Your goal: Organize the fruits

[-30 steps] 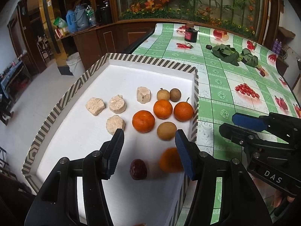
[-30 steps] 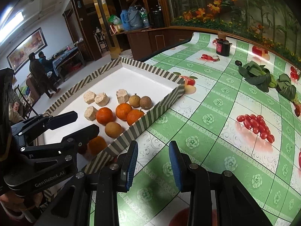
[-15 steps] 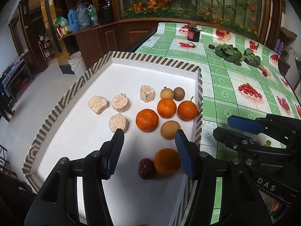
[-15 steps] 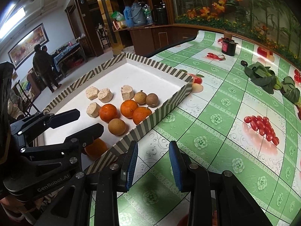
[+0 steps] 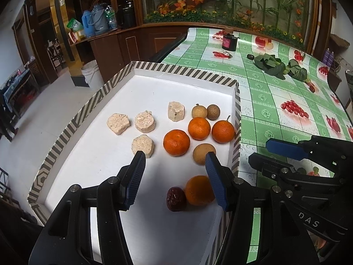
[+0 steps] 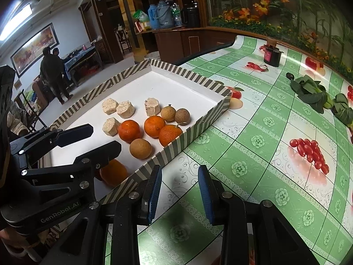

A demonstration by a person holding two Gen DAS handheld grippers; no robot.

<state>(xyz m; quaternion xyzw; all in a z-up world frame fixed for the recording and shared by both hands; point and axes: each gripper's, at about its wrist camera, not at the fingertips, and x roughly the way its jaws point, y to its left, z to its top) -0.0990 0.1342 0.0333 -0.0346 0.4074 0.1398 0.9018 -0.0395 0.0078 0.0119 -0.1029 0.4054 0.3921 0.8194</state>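
Observation:
A white tray with a striped rim (image 5: pixel 183 71) holds three oranges (image 5: pixel 176 142) in a cluster, three brown longans (image 5: pixel 204 153), several beige cake pieces (image 5: pixel 144 121), and, nearer me, a lone orange (image 5: pixel 198 190) touching a dark red date (image 5: pixel 175 198). My left gripper (image 5: pixel 174 176) is open and empty, hovering above the tray just over the lone orange and date. My right gripper (image 6: pixel 178 190) is open and empty over the green tablecloth (image 6: pixel 253 154), right of the tray's rim (image 6: pixel 176 141). The right gripper also shows in the left wrist view (image 5: pixel 284 154).
Leafy greens (image 5: pixel 273 66) and a black jar (image 5: pixel 229 42) lie on the far part of the table. A wooden counter with flasks (image 5: pixel 94 22) and a planter stand behind. Two people (image 6: pixel 53 72) stand far off to the left.
The lone orange has rolled to rest beside the date; it was blurred one second ago. My left gripper has drawn back slightly. The right gripper has barely moved.

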